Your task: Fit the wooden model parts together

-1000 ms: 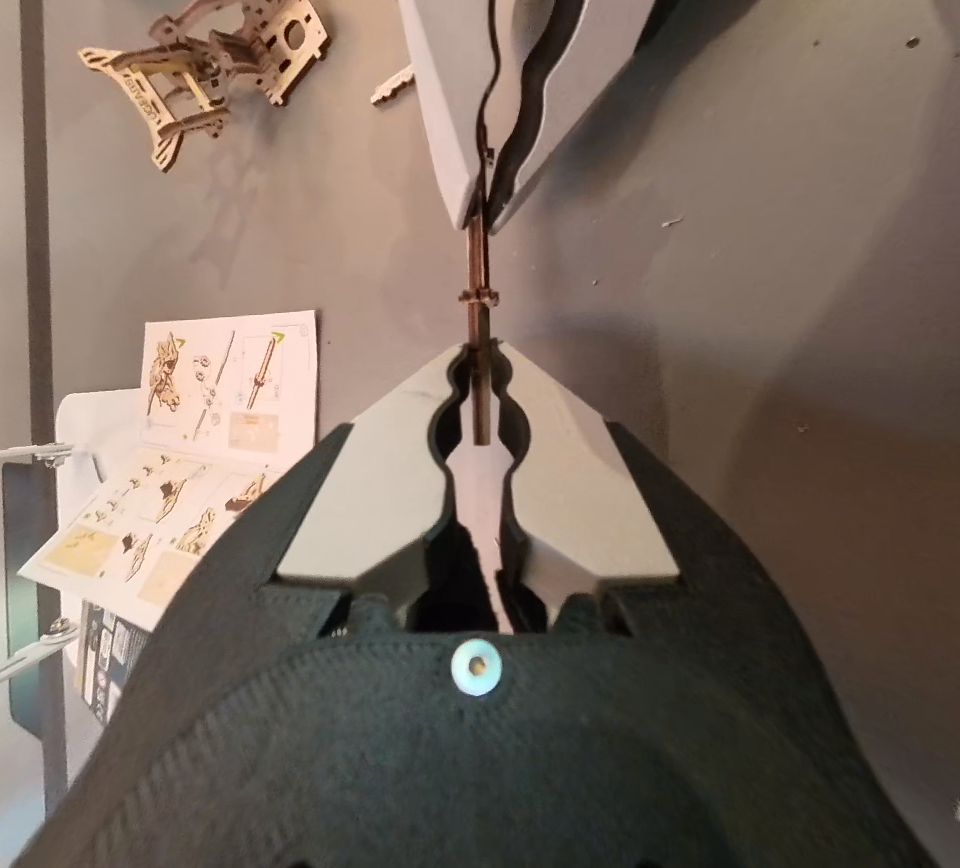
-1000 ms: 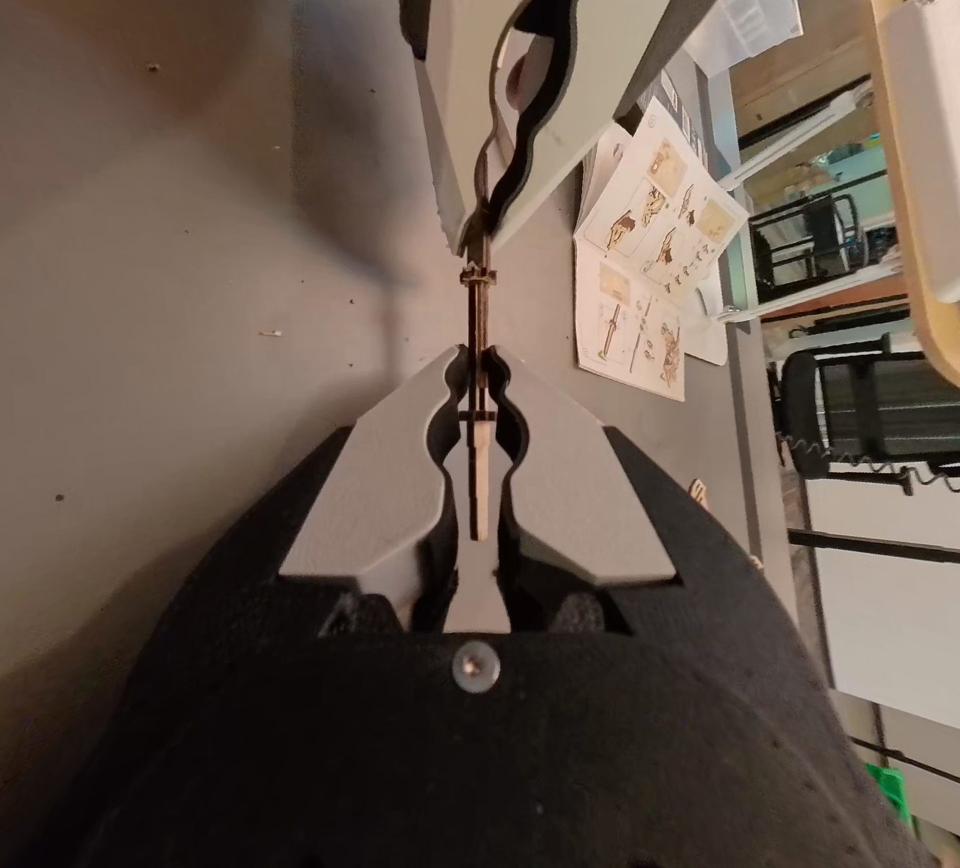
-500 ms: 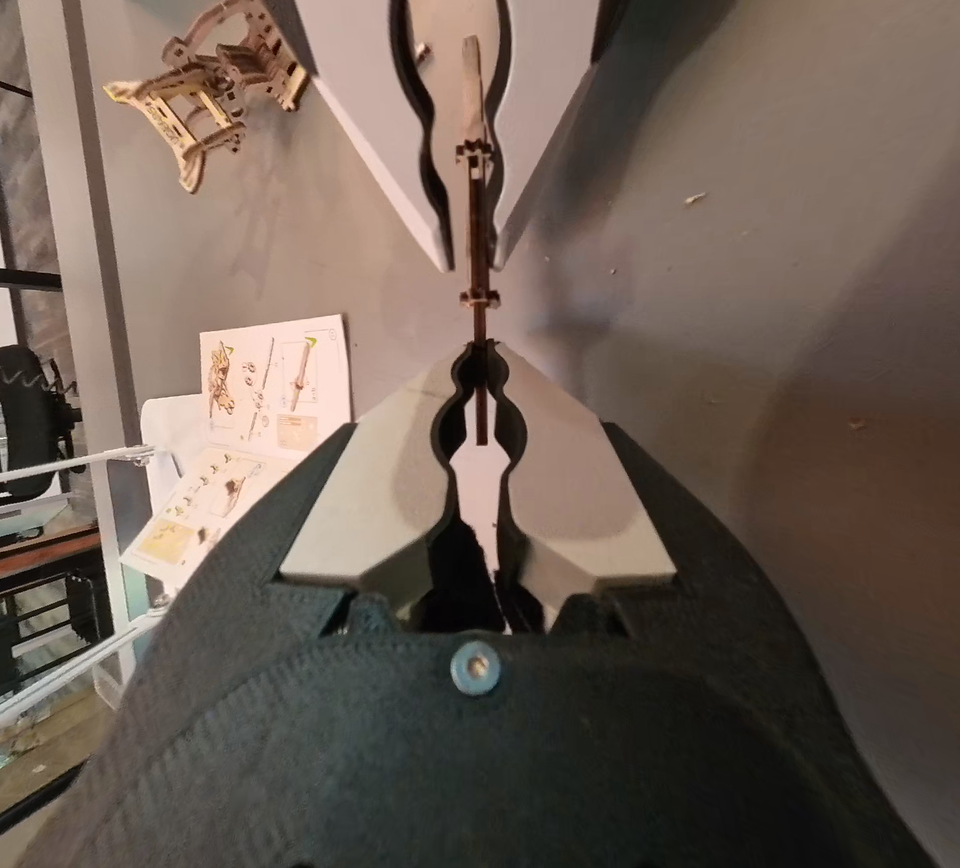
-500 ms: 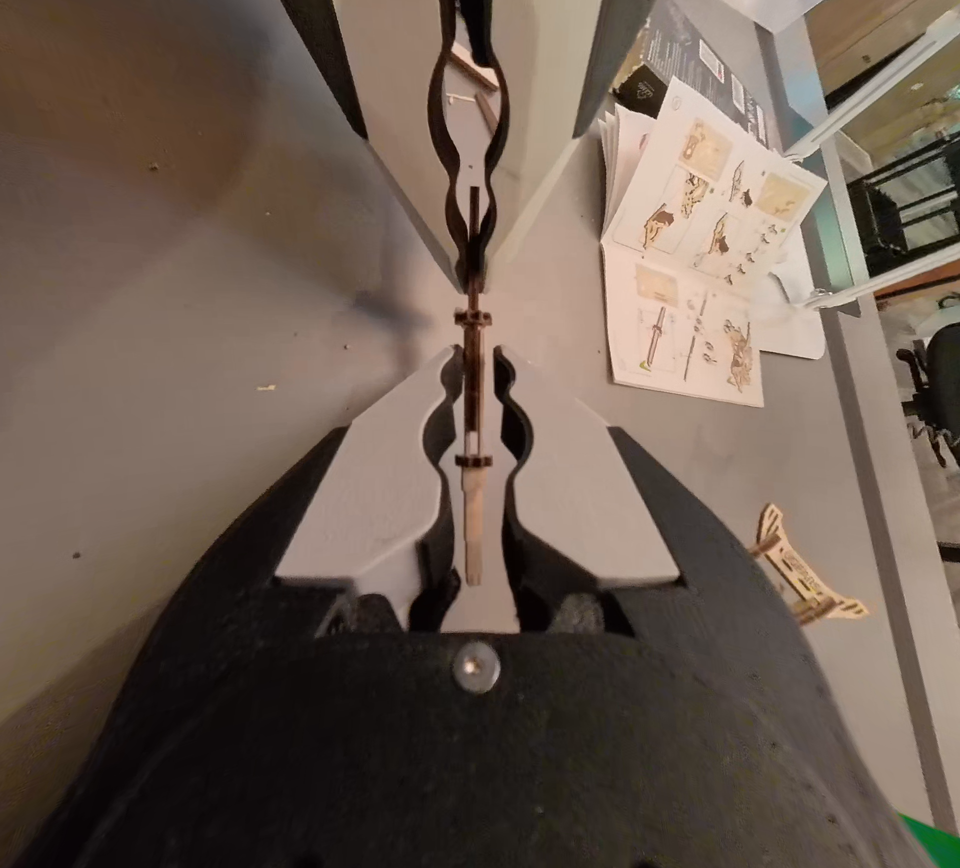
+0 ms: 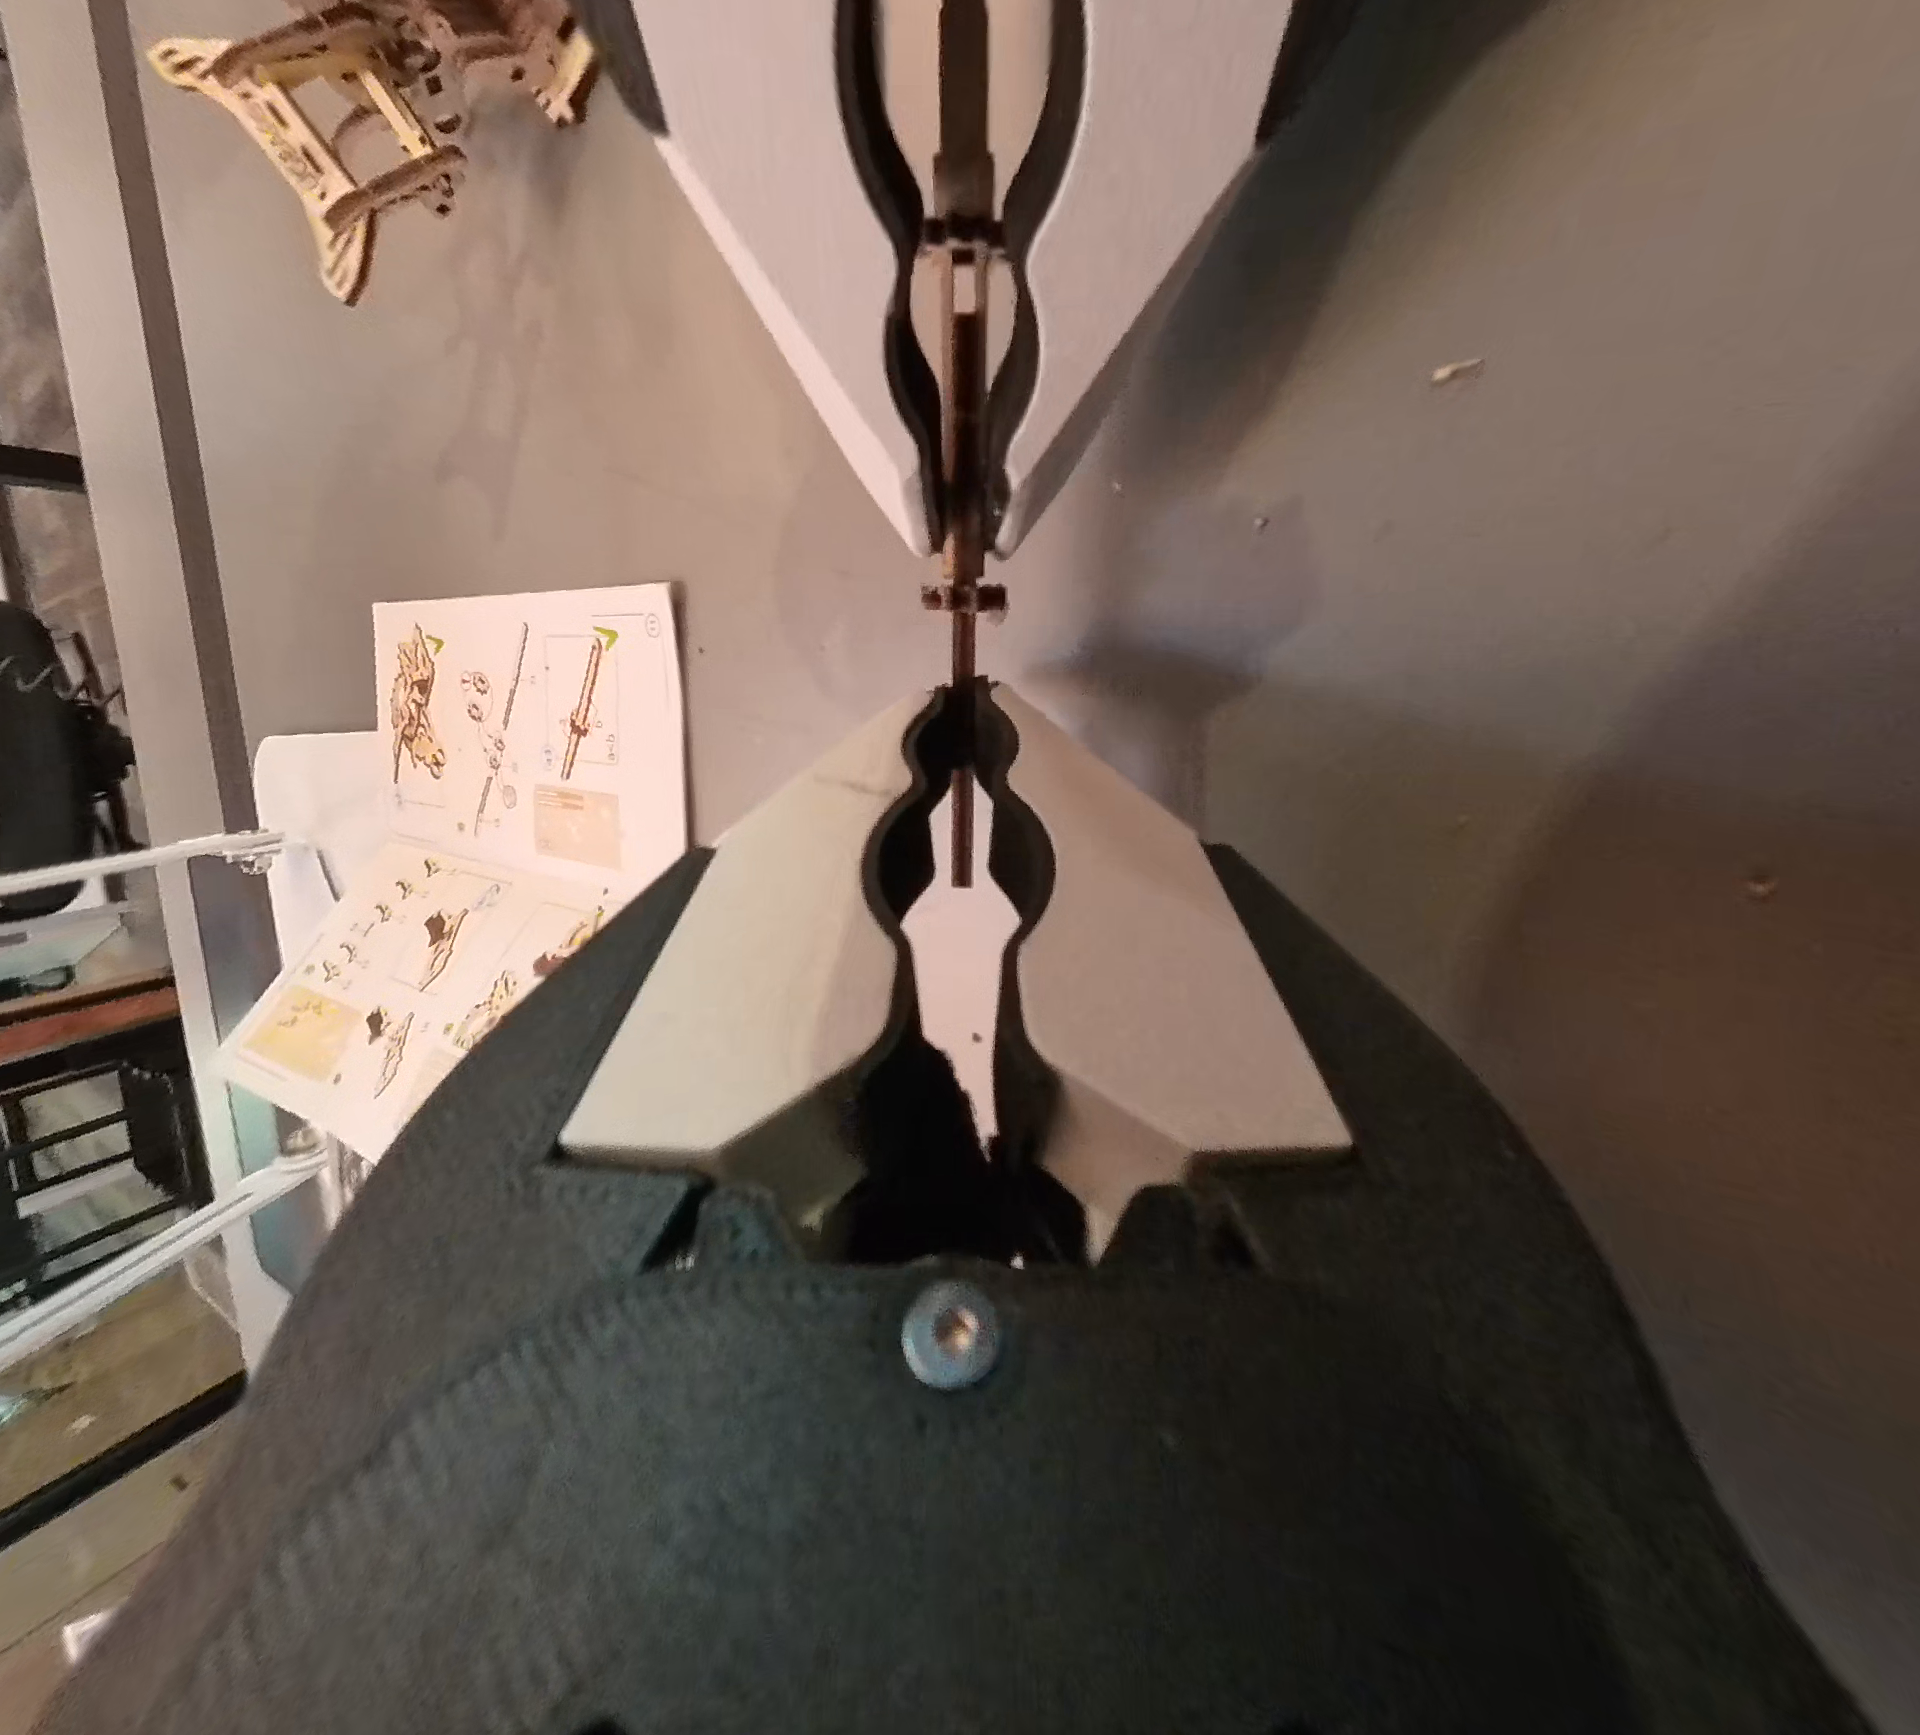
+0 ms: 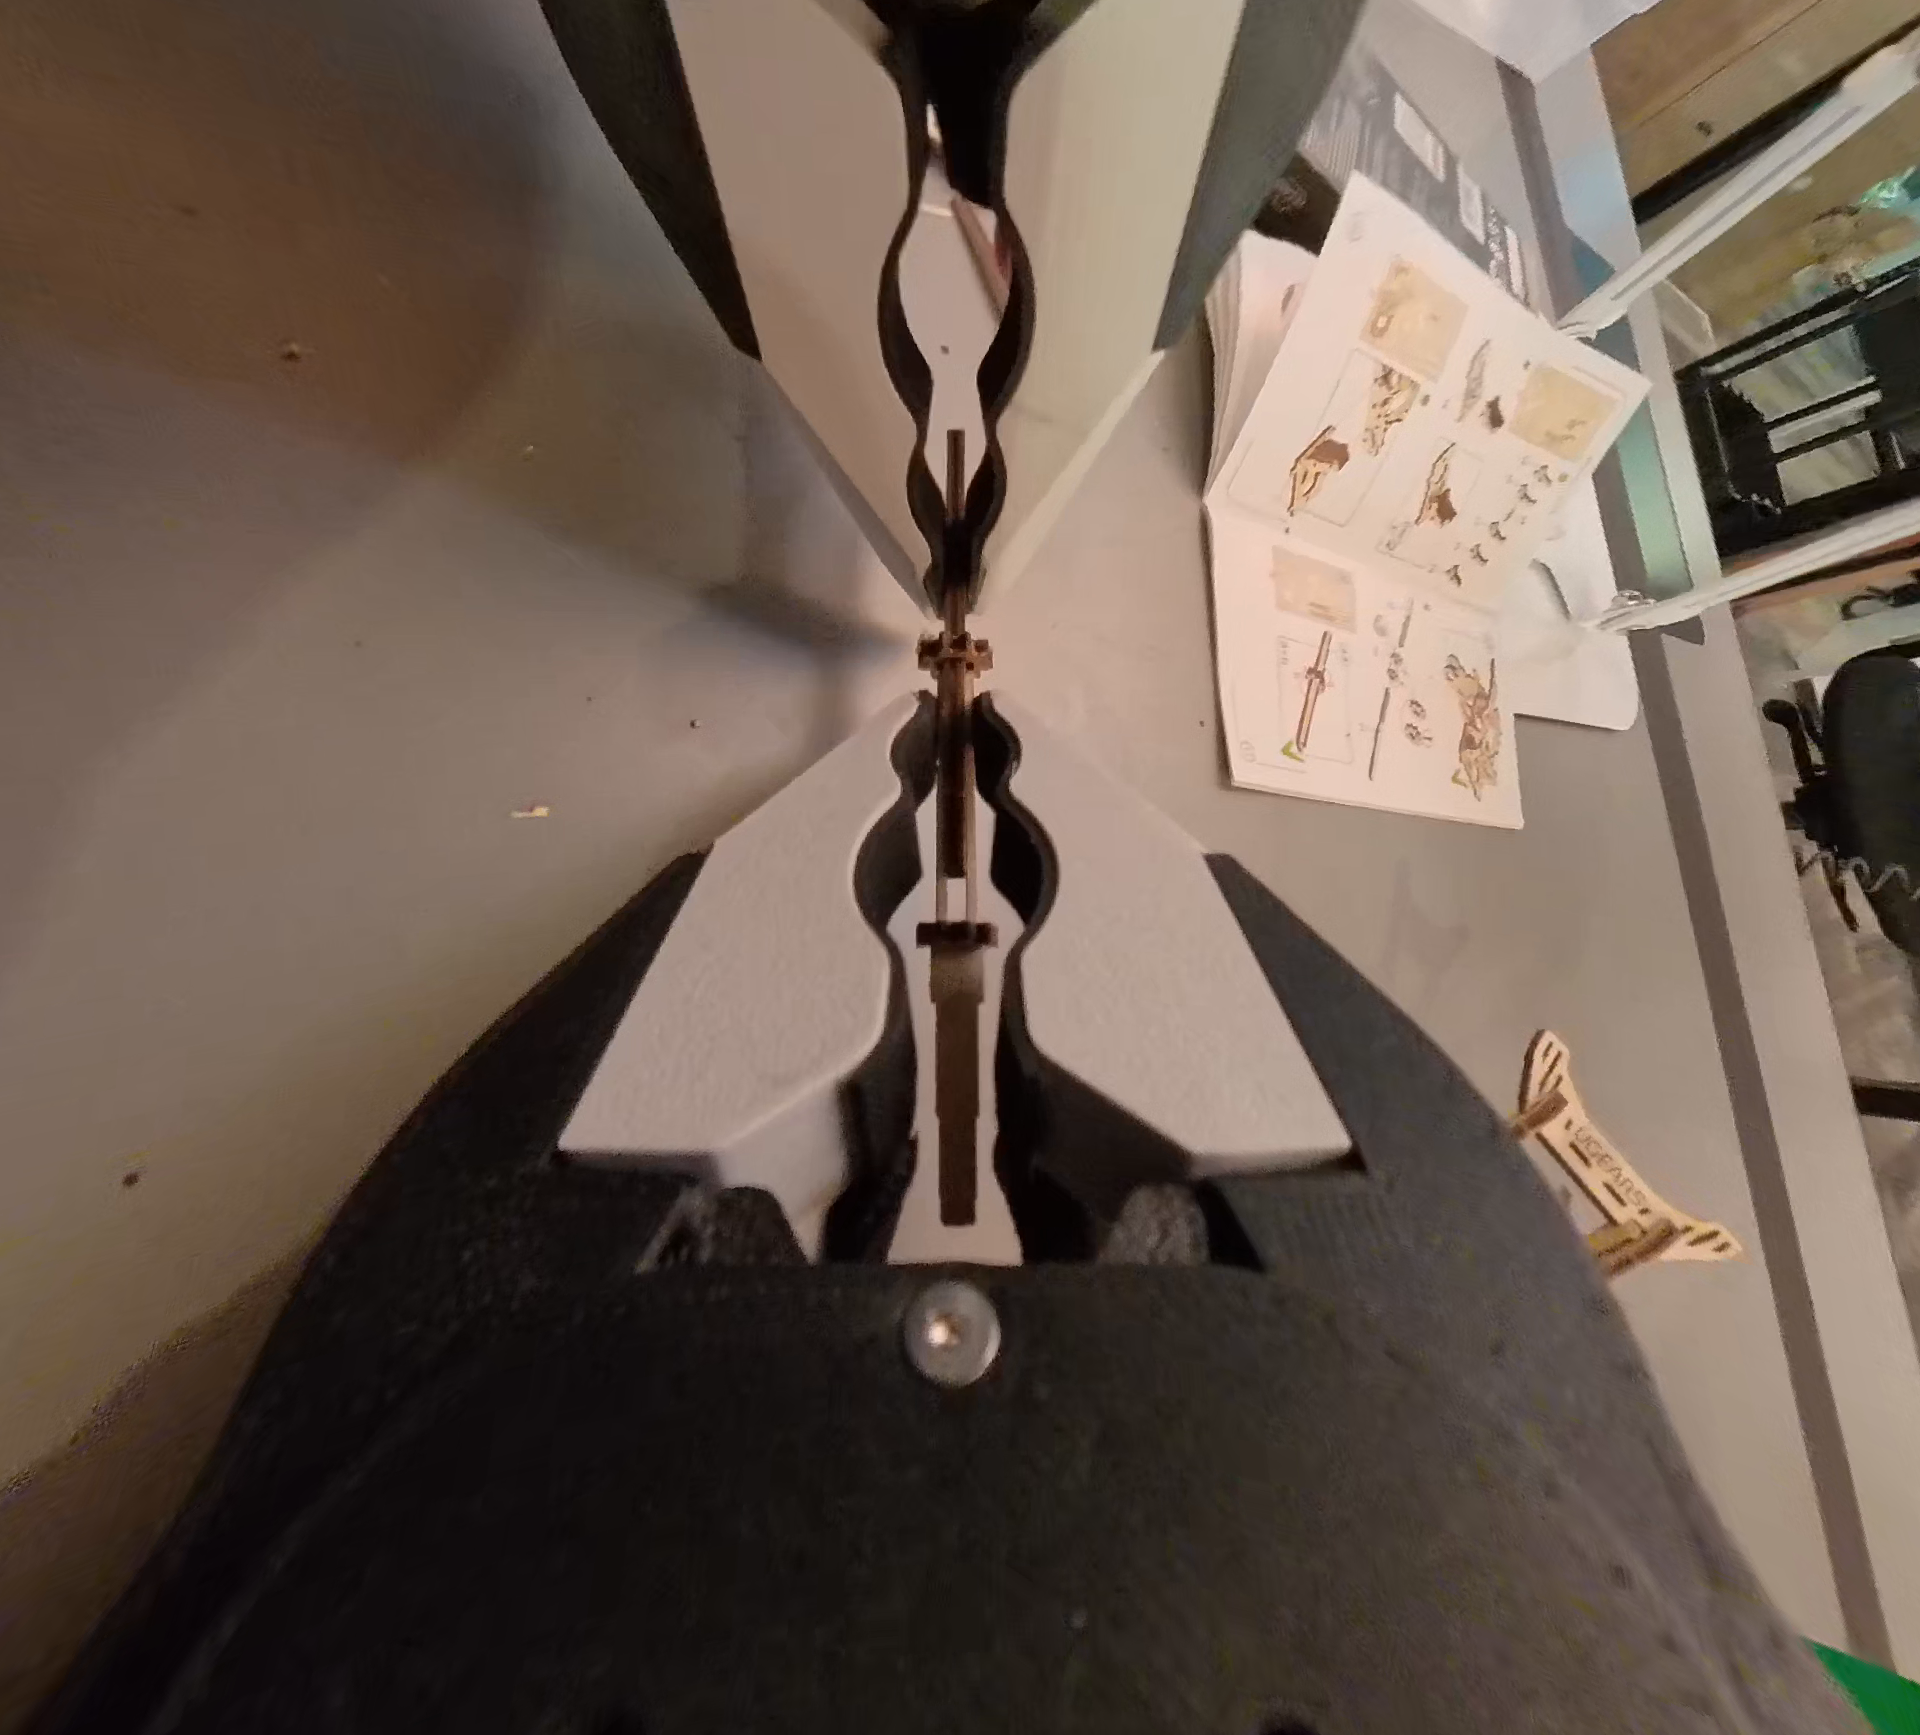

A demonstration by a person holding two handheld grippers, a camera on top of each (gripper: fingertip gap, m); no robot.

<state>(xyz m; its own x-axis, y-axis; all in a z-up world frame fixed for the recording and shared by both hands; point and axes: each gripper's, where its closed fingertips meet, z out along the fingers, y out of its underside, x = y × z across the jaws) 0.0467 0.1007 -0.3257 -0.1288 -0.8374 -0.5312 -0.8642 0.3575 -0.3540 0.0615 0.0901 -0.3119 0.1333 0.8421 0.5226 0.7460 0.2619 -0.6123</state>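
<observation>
Engraved lettering on wooden stand (image 6: 1614, 1184); small print in instruction booklet (image 6: 1392, 573), illegible.

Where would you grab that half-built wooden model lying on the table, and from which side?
Probably by one of the straight bars in the middle of the half-built wooden model, coming from above. It lies free on the grey table, and its flared, cut-out end plates look thin and awkward, while the open frame leaves room for fingers around a bar.

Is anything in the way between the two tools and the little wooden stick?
Nothing visible is. The left tool and the right tool both already pinch the wooden stick, one at each end, above the grey table.
</observation>
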